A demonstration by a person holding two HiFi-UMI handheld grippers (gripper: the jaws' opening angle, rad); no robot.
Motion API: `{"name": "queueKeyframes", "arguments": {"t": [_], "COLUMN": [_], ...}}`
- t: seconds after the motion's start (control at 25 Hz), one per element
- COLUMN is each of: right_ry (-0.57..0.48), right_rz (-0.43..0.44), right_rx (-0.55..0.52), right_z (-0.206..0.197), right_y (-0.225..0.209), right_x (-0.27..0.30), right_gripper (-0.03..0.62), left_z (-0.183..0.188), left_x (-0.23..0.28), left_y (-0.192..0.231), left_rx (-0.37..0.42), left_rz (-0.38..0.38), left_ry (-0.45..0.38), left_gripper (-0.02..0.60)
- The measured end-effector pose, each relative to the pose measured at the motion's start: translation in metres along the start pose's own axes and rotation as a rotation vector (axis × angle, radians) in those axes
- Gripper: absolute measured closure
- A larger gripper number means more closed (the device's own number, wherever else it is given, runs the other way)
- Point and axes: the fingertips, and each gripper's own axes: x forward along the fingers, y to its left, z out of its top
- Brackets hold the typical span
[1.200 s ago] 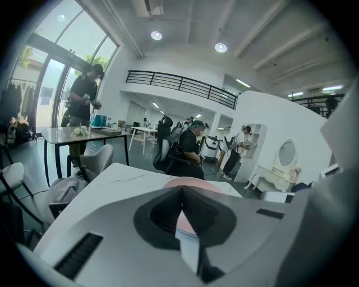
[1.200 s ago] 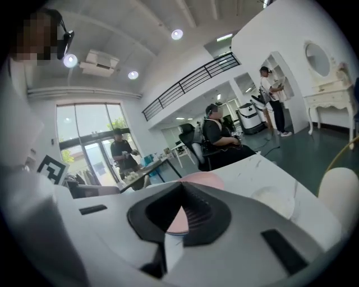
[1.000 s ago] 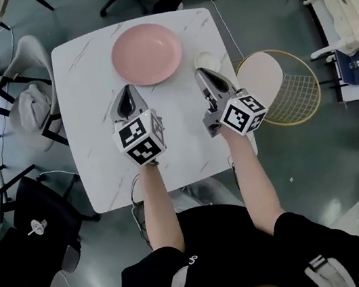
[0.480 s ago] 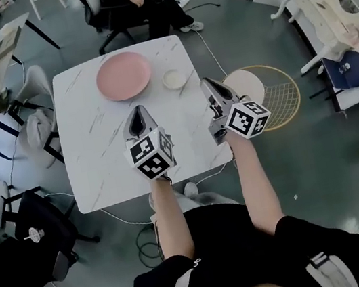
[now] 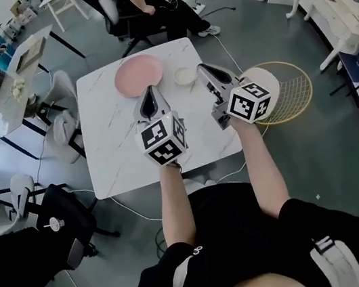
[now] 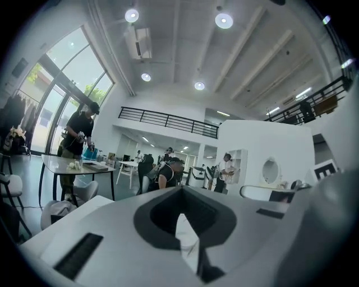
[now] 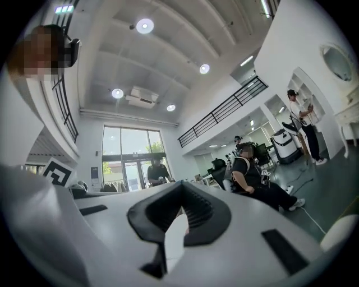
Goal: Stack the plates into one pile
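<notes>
A pink plate (image 5: 138,71) lies at the far side of the white marble table (image 5: 119,158). A small white dish (image 5: 184,76) sits just right of it. My left gripper (image 5: 150,91) is held well above the table with its tip overlapping the pink plate's near edge in the head view. Its jaws are shut and empty. My right gripper (image 5: 203,69) is raised beside the white dish, also shut with nothing in it. In the left gripper view the left gripper (image 6: 182,216) looks level across the room. The right gripper (image 7: 178,212) does the same in the right gripper view. Neither shows the plates.
A round gold wire basket (image 5: 294,90) with a beige disc stands right of the table. A chair (image 5: 62,131) stands to the left, with a desk (image 5: 22,62) behind it. A seated person (image 5: 149,0) is beyond the table. The carrier stands at the near edge.
Both grippers have risen away from the tabletop, still shut. The table and the pink plate now look smaller and farther off, and the small white dish shows fully.
</notes>
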Motion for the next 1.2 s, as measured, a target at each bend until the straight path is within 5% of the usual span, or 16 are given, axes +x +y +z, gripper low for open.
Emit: {"name": "queueKeyframes", "arguments": {"t": [0.48,1.2], "right_ry": [0.075,0.072], "right_rz": [-0.034,-0.073], "right_rx": [-0.235,-0.276], "right_z": [-0.007,-0.007], "right_y": [-0.01,-0.029], "right_x": [0.004,0.004], "right_gripper": [0.586,0.586], "left_z": [0.001,-0.014], "left_x": [0.005,0.025], "left_y": [0.027,0.019], "left_rx": [0.05,0.146], "left_rz": [0.055,0.04], "left_ry": [-0.034,0.033], "left_gripper": [0.566,0.566]}}
